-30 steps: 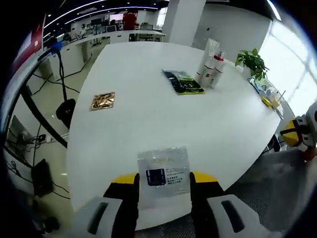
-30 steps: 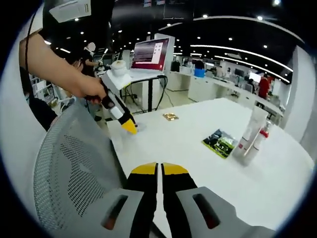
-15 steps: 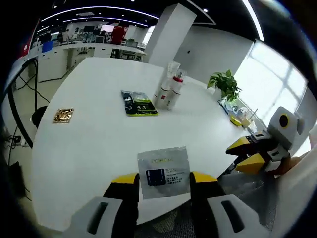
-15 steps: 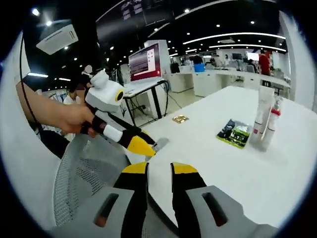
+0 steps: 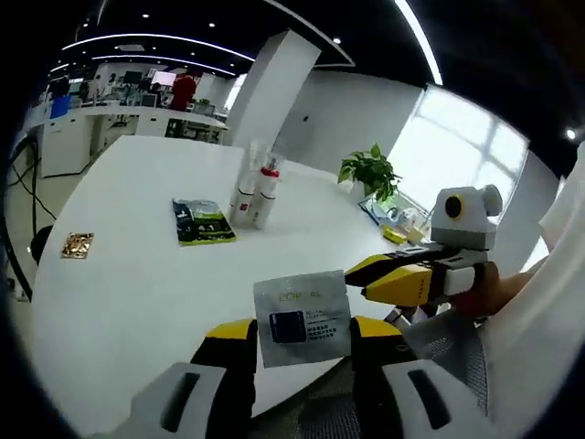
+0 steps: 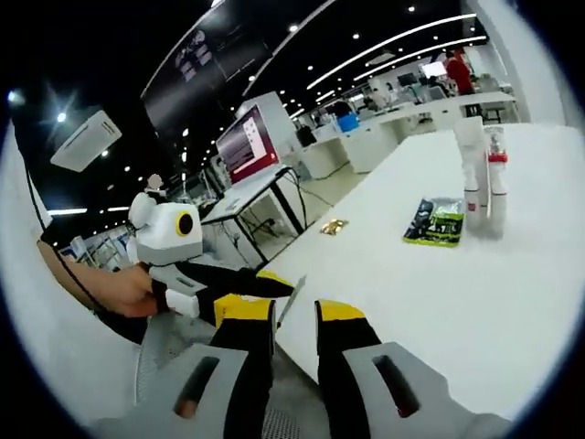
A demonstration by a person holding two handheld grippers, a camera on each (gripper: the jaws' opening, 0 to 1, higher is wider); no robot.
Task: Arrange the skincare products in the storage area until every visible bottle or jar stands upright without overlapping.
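My left gripper [image 5: 302,331] is shut on a silver sachet [image 5: 302,315] with a dark square print, held up over the table's near edge. My right gripper [image 5: 355,274] comes in from the right, with its yellow jaws slightly apart and their tips at the sachet's right edge. In the right gripper view my right gripper [image 6: 294,315] stands open, and the sachet [image 6: 289,297] shows edge-on just ahead of its jaws, held by the left gripper [image 6: 260,285]. Two white tubes [image 5: 254,194] [image 6: 482,174] stand upright side by side on the white table [image 5: 137,283].
A dark green sachet [image 5: 203,221] [image 6: 437,222] lies flat beside the tubes. A small gold sachet [image 5: 77,244] [image 6: 333,226] lies near the table's left edge. A potted plant [image 5: 370,174] and a tray of small items [image 5: 400,227] sit at the far right. A mesh chair [image 5: 448,352] is below.
My right gripper went from shut to open and has come close to the sachet's edge. Both cameras swung round; the left gripper kept hold of the sachet.
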